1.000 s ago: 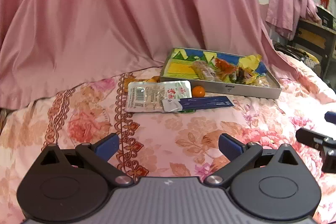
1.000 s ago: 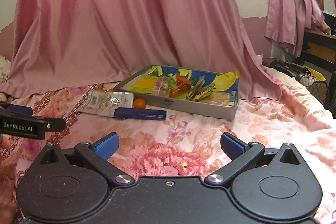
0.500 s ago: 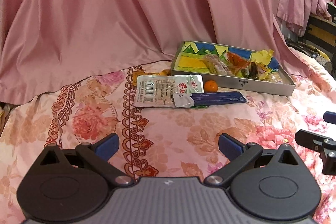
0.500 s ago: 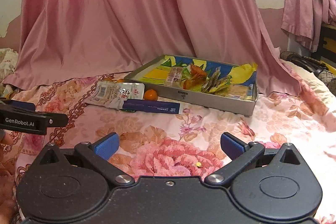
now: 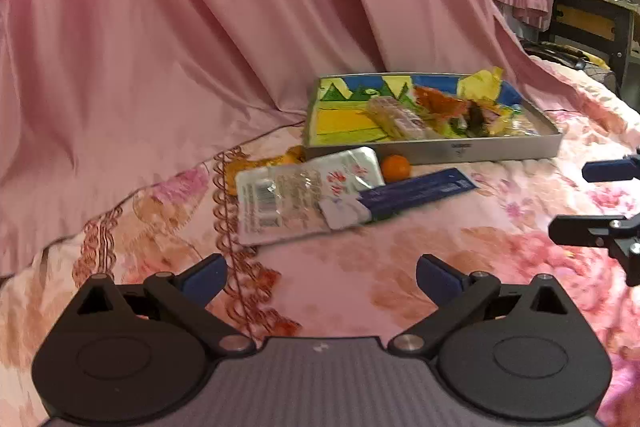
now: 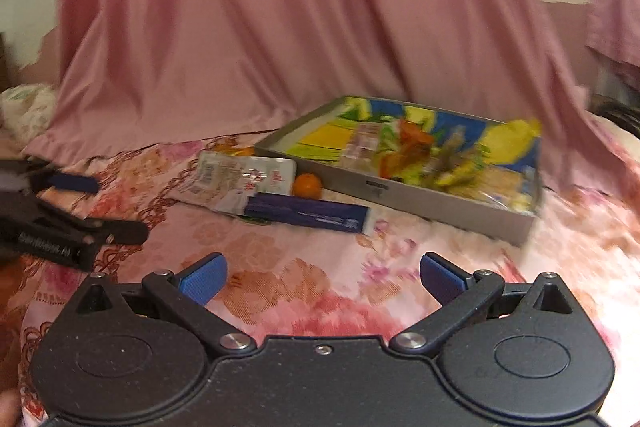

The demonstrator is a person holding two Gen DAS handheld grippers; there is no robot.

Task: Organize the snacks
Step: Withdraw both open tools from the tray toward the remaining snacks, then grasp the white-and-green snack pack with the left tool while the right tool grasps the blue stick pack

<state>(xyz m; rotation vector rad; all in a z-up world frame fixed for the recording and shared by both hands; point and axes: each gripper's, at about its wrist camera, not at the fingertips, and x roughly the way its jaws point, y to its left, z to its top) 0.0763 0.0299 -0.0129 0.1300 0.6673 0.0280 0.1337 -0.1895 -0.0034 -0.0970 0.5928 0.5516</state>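
Note:
A shallow grey tray (image 5: 500, 151) (image 6: 440, 205) with a colourful lining lies on the floral bedspread and holds several wrapped snacks. In front of it lie a white snack packet (image 5: 296, 195) (image 6: 244, 179), a long dark blue packet (image 5: 420, 191) (image 6: 308, 213), a small orange fruit (image 5: 395, 167) (image 6: 307, 185) and a yellow-orange wrapper (image 5: 276, 161). My left gripper (image 5: 322, 277) is open and empty, short of the white packet. My right gripper (image 6: 322, 277) is open and empty, short of the blue packet.
Pink draped cloth (image 5: 200, 27) hangs behind the tray. The floral bedspread (image 5: 360, 267) spreads under everything. A dark wooden piece of furniture (image 5: 592, 23) stands at the far right, with pink clothes hanging beside it.
Both grippers have moved closer to the loose snacks and tray, which now look larger. Both stay open.

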